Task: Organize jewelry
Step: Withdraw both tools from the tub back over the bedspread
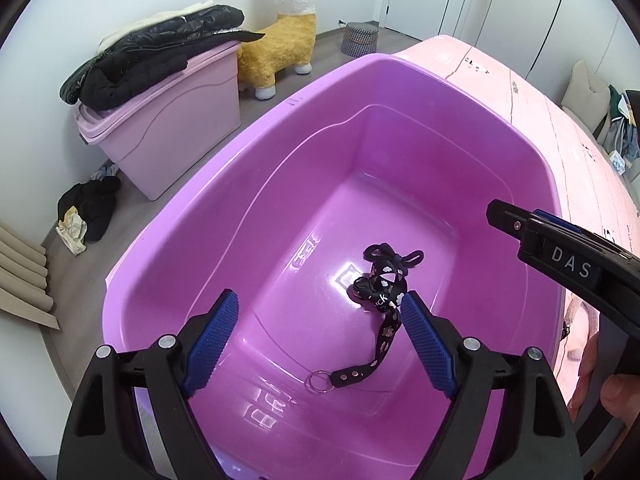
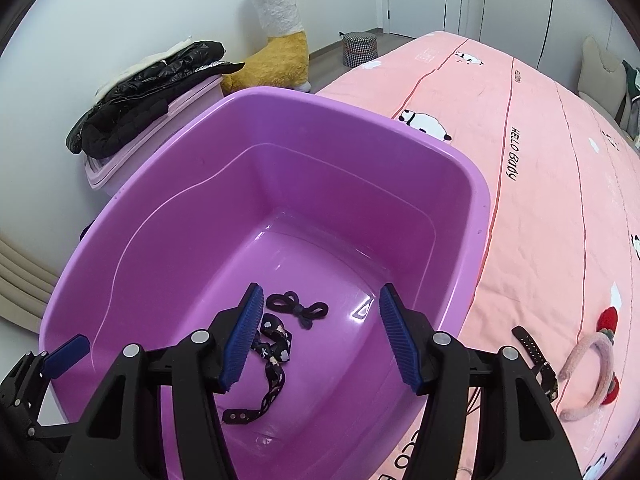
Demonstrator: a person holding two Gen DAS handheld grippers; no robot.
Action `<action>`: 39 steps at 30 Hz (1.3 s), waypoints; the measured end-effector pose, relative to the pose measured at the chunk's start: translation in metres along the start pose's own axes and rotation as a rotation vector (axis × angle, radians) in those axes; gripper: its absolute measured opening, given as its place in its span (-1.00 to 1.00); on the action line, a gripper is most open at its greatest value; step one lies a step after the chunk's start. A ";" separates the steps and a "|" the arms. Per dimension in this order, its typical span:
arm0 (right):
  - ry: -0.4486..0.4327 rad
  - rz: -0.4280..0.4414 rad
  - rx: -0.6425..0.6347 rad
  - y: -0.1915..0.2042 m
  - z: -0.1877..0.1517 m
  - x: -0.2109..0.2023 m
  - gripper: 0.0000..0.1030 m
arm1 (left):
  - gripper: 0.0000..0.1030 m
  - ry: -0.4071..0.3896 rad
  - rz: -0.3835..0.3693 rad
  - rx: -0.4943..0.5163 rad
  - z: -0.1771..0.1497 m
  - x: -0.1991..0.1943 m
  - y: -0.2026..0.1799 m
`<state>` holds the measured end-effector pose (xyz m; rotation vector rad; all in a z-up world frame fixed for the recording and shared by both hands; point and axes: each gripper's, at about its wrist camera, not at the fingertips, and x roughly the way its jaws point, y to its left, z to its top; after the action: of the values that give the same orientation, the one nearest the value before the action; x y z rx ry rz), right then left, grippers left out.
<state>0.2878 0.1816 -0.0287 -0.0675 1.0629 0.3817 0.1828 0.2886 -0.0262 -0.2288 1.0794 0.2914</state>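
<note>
A black lanyard with white cloud prints point(image 1: 384, 304) and a key ring lies on the floor of a purple plastic bin point(image 1: 240, 184). It also shows in the right wrist view point(image 2: 274, 344), inside the bin point(image 2: 472, 216). My left gripper point(image 1: 320, 300) is open and empty above the bin's near rim. My right gripper point(image 2: 320, 292) is open and empty above the bin; it shows at the right of the left wrist view point(image 1: 560, 252). On the pink bedspread point(image 2: 540, 200) lie a pink headband with red pompoms point(image 2: 596, 376) and a black studded strap point(image 2: 534, 356).
A lilac lidded box point(image 1: 168, 120) with black jackets point(image 1: 148, 56) on it stands left of the bin. A yellow plush alpaca point(image 1: 280, 48) and a checked stool point(image 1: 360, 38) stand behind. Clothes point(image 1: 86, 212) lie on the floor.
</note>
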 end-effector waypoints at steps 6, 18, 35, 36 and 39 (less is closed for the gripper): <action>-0.008 -0.010 -0.009 0.004 -0.003 -0.009 0.13 | 0.58 -0.011 0.006 -0.003 -0.003 -0.008 0.004; -0.040 0.003 0.005 0.002 -0.021 -0.043 0.13 | 0.58 -0.044 0.028 0.002 -0.017 -0.036 0.007; -0.092 -0.017 0.126 -0.046 -0.100 -0.117 0.13 | 0.58 -0.072 -0.021 0.109 -0.064 -0.082 -0.034; -0.096 -0.018 0.136 -0.051 -0.107 -0.123 0.13 | 0.58 -0.071 -0.023 0.117 -0.068 -0.085 -0.037; -0.106 -0.025 0.167 -0.068 -0.131 -0.138 0.13 | 0.61 -0.066 -0.044 0.139 -0.083 -0.091 -0.047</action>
<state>0.1421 0.0497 0.0174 0.0875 0.9843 0.2694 0.0896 0.2069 0.0185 -0.1179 1.0229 0.1825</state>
